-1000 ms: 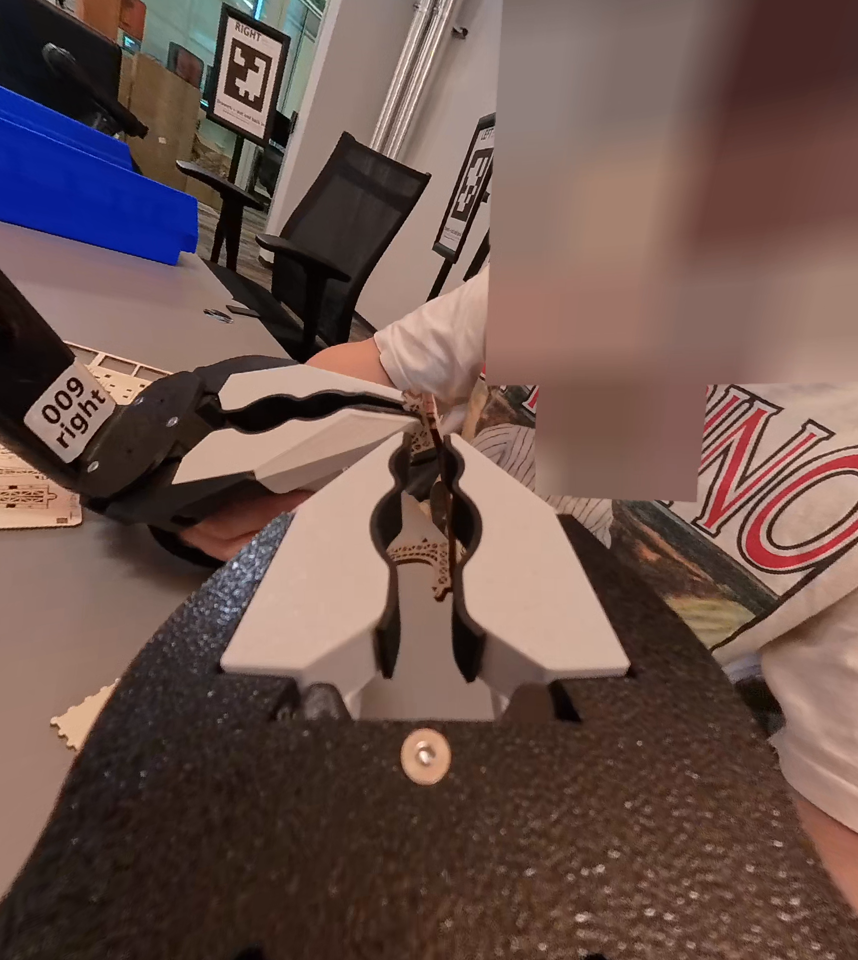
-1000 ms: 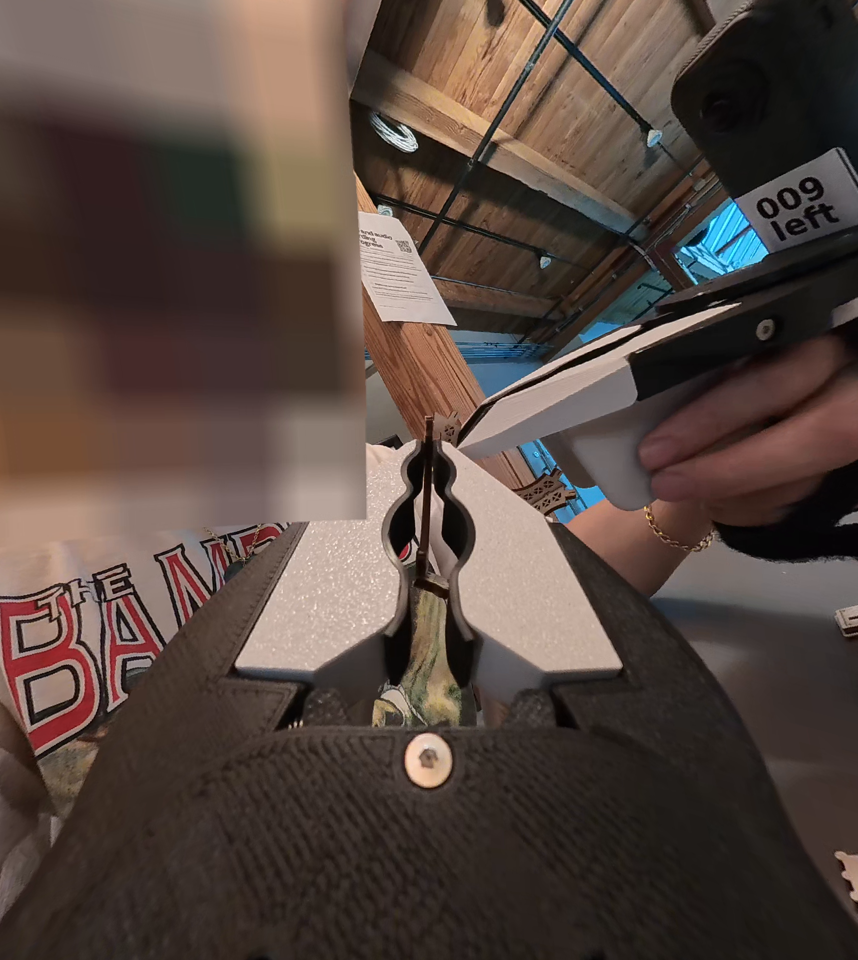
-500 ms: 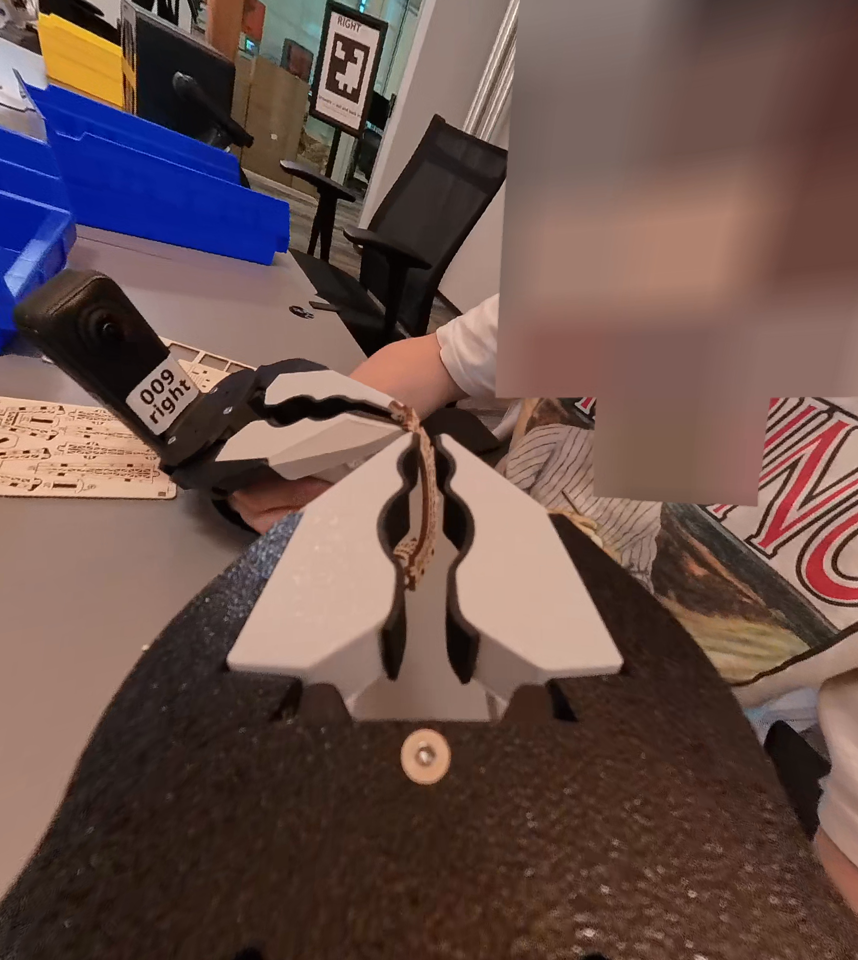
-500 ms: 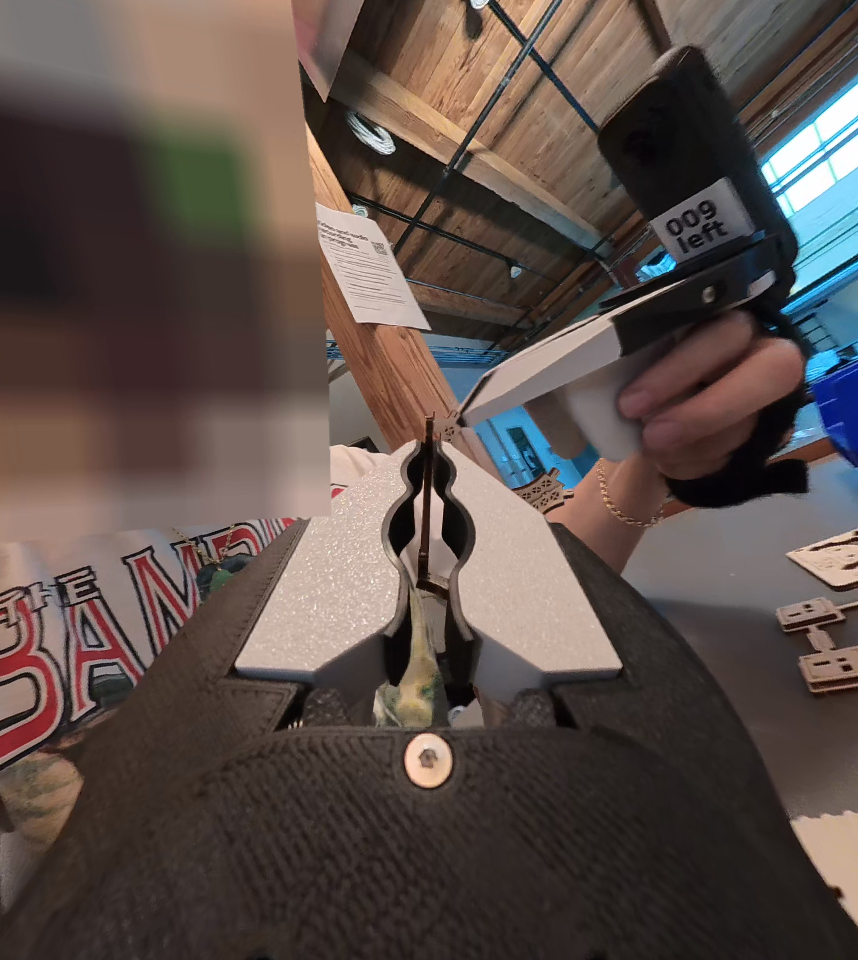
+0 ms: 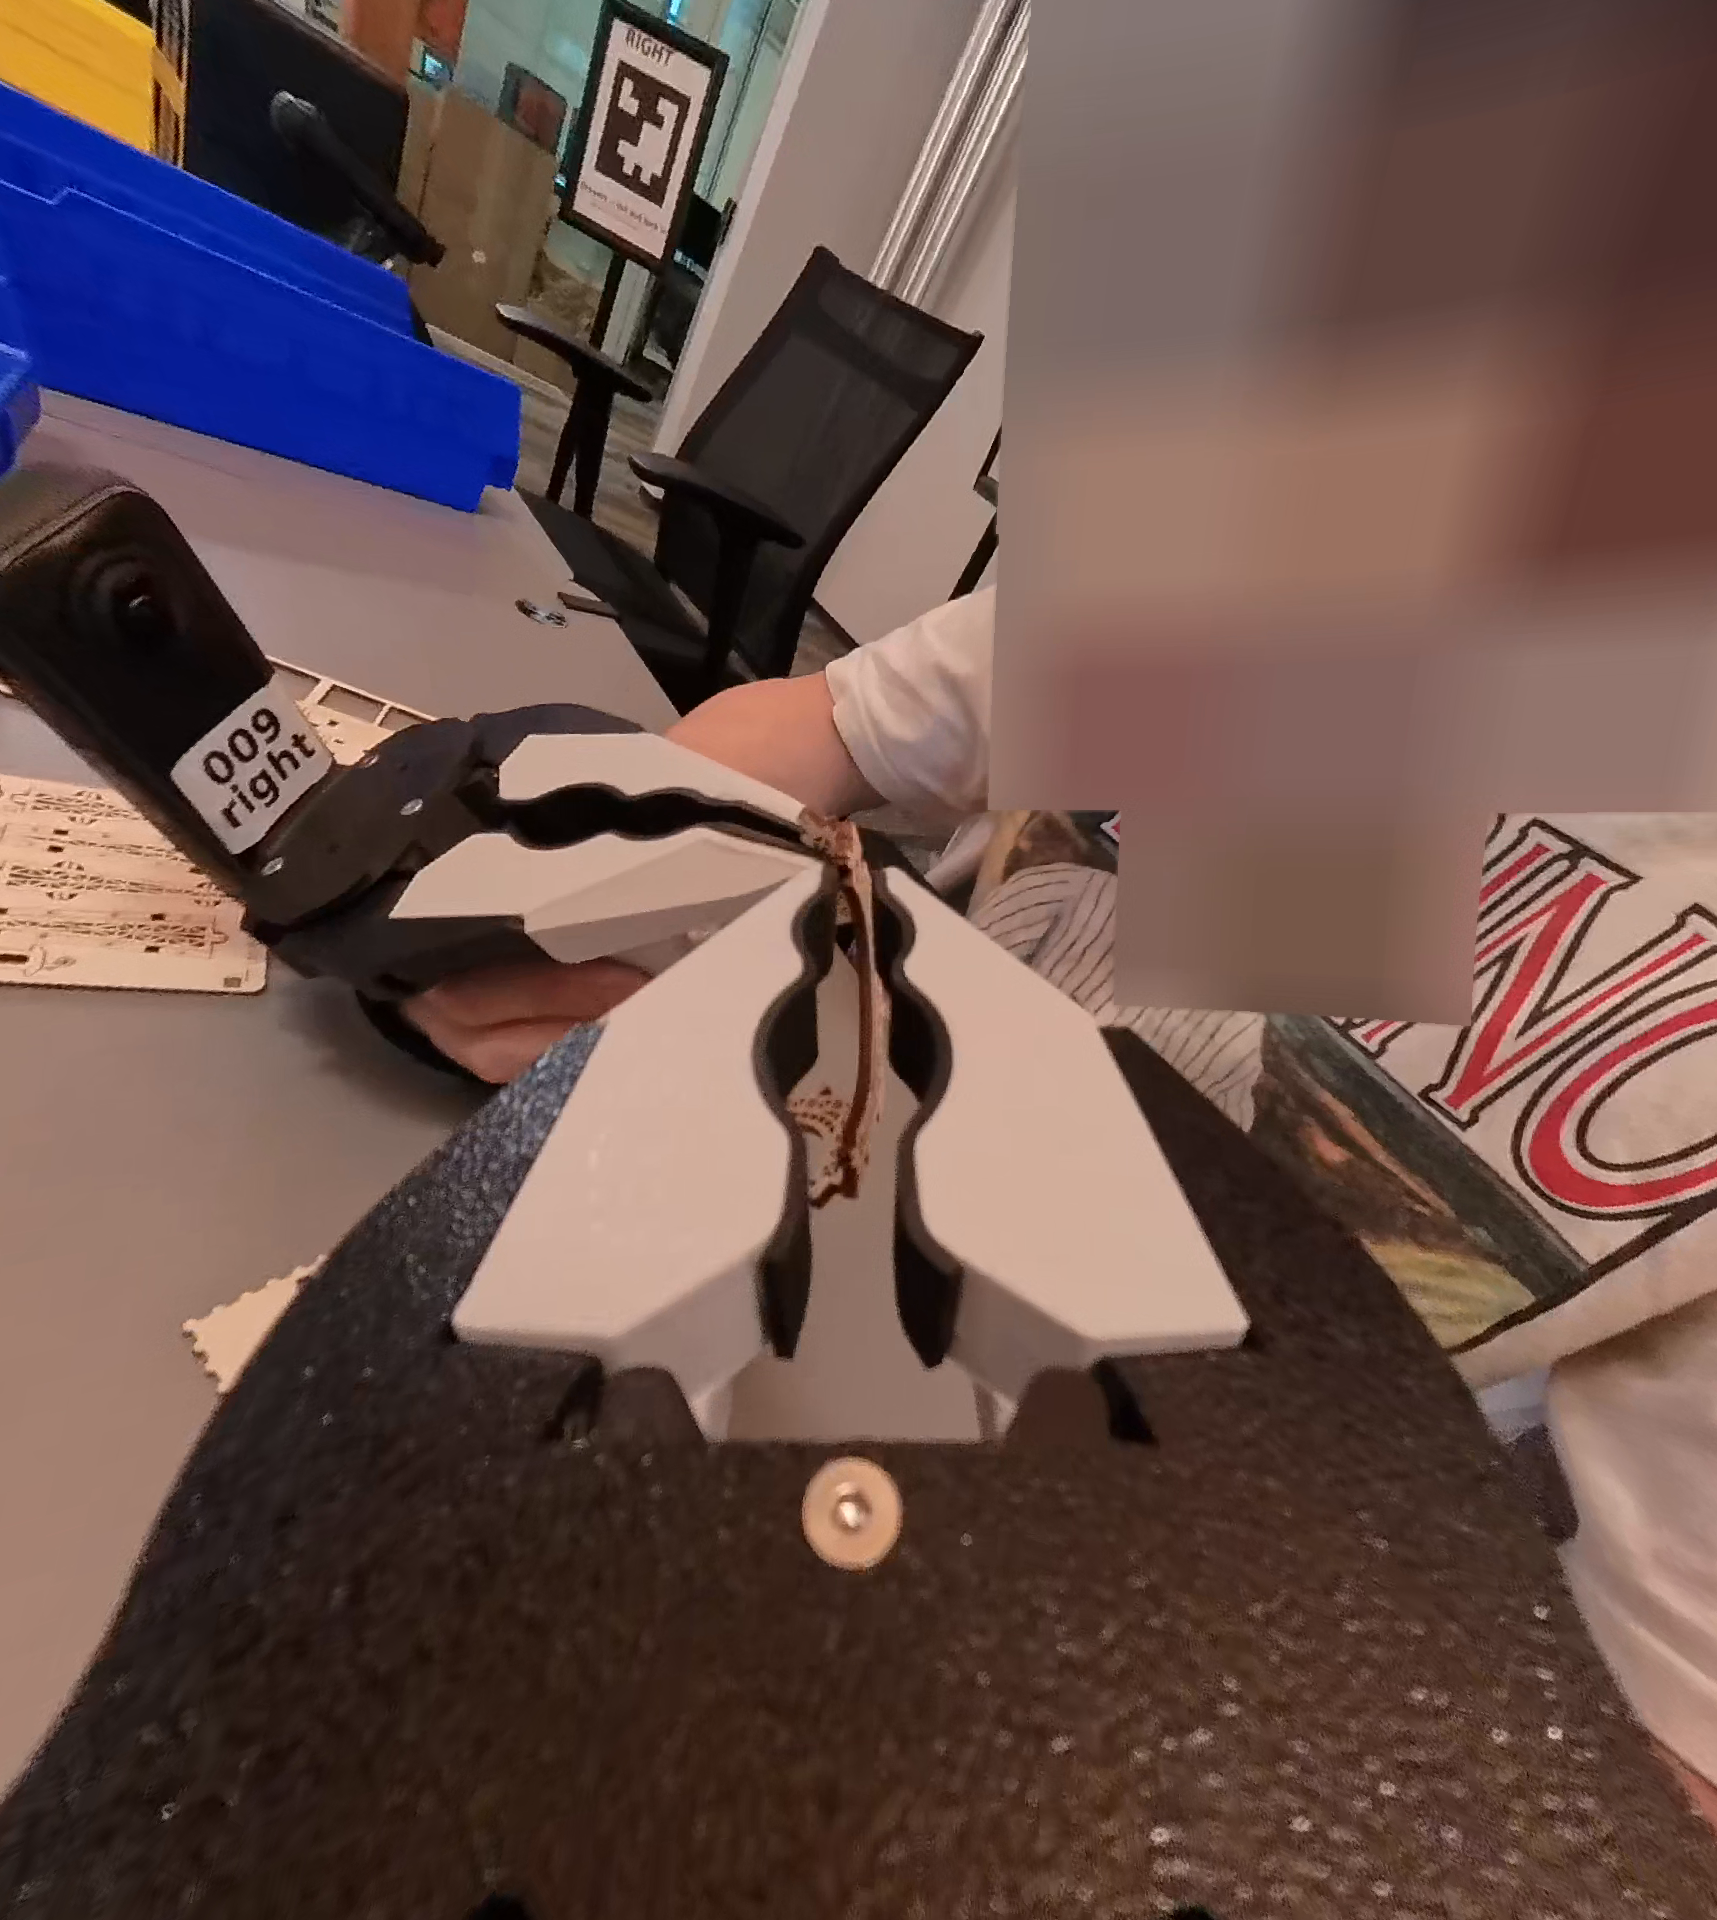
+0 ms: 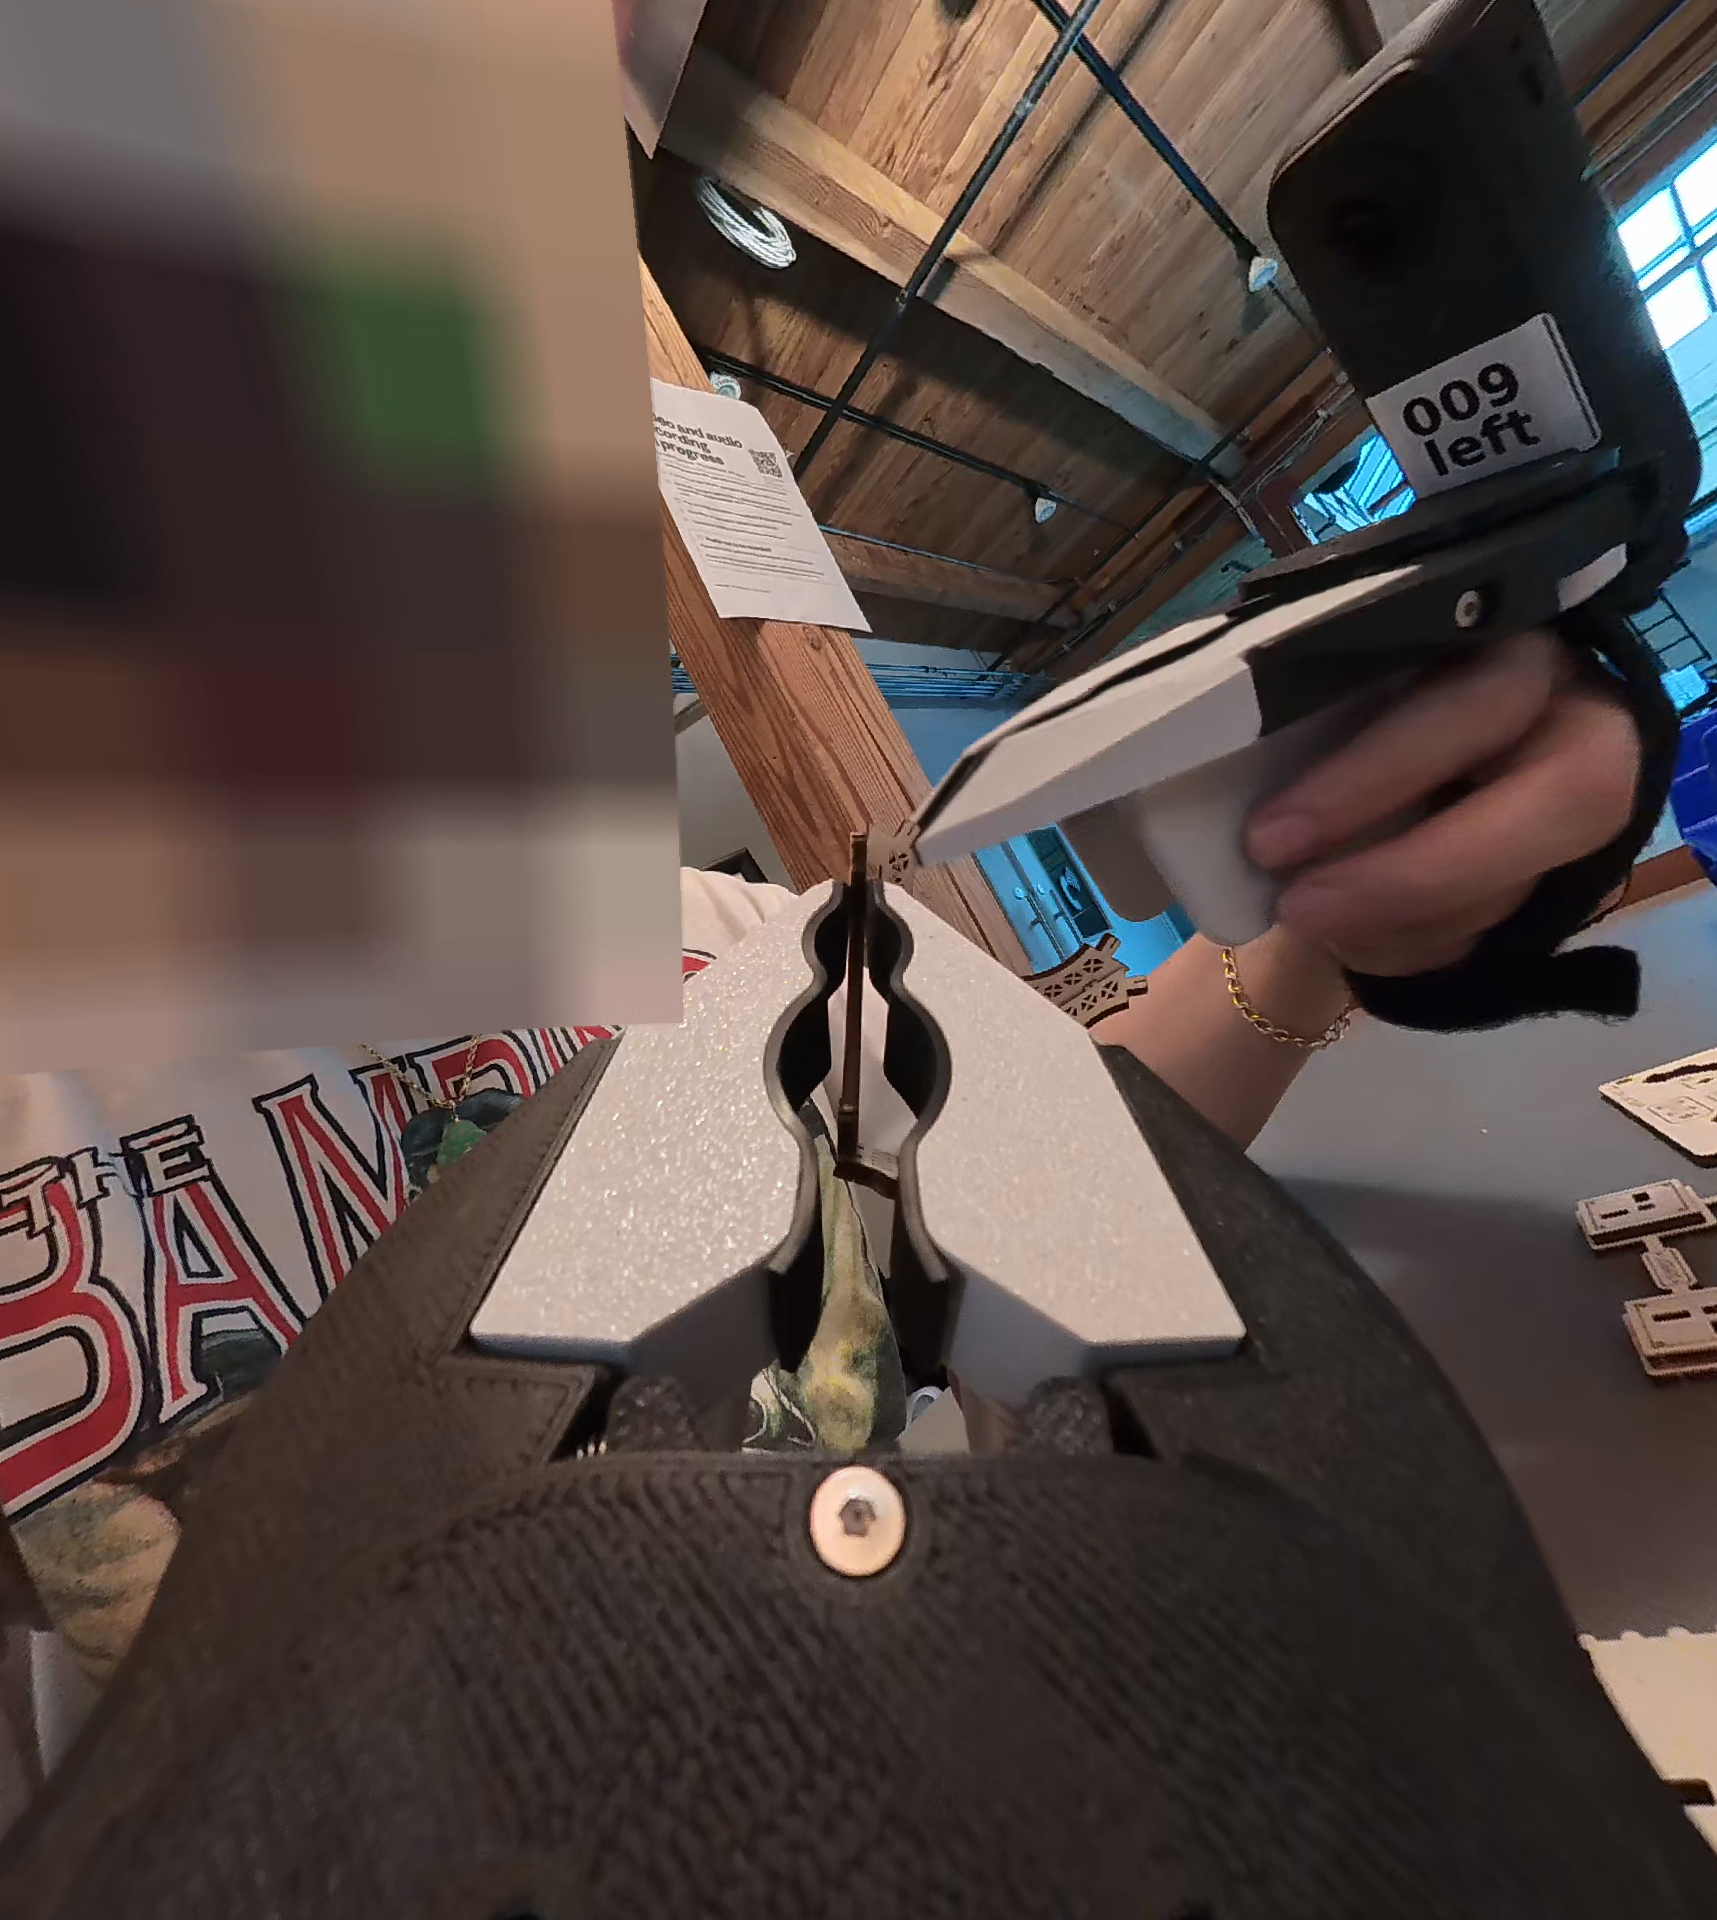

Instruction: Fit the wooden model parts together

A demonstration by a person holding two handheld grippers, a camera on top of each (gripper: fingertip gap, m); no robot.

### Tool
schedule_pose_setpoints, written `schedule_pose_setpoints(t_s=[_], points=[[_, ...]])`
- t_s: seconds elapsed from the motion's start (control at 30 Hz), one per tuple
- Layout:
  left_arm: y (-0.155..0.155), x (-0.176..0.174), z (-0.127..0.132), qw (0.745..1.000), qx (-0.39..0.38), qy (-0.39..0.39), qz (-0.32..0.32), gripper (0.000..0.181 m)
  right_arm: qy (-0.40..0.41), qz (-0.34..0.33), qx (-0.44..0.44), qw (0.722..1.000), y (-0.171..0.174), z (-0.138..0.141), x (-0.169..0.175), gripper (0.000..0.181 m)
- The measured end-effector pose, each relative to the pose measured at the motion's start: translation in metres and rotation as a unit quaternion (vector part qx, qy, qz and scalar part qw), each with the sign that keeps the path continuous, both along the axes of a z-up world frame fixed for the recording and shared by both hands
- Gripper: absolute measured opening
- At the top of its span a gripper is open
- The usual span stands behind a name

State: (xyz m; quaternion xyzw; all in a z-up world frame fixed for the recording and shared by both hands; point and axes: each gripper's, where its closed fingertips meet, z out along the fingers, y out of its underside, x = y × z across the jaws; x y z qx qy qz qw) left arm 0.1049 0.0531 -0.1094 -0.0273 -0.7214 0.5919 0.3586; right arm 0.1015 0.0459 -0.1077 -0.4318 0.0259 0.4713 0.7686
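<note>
Plywood, thin and laser-cut with scorched brown edges, is what both tools are gripping. From the left wrist view, the left gripper (image 5: 849, 914) is pinched nearly closed on a lacy fretwork strip (image 5: 859, 1049) that runs edge-on down its wavy black-lined channel, a scalloped end poking out low in the gap. The right gripper (image 5: 802, 831) comes in from the side, tips drawn together on its own small piece right where the strip's far end sits; the two parts meet there, but I cannot tell whether a tab has seated. Uncut part sheets (image 5: 54, 894) lie flat on the grey table (image 5: 106, 1143), so I would say much assembly remains.

From the right wrist view, the right gripper (image 6: 859, 904) clamps a dark flat slat (image 6: 852, 1029) edge-on between its matte white, grainy fingers. The left gripper (image 6: 911, 842) touches its top end. Popped-out pieces (image 6: 1685, 1268) wait on the table, well apart.
</note>
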Motion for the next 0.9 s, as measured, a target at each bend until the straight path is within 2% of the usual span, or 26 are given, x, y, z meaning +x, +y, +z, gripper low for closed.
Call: schedule_pose_setpoints(t_s=[0.4,0.73,0.9], points=[[0.0,-0.006,-0.004,1.0,0.008,0.007,-0.029,0.0,-0.005,0.01,-0.011,1.0,0.002,-0.002,-0.004,0.001],[-0.002,-0.013,-0.002,0.999,-0.02,-0.018,-0.045,0.0,-0.004,0.025,-0.004,1.0,0.001,-0.001,-0.007,0.001],[-0.003,-0.011,-0.001,0.999,-0.021,-0.002,-0.043,0.0,0.0,0.025,0.0,1.0,0.0,-0.001,-0.006,0.001]])
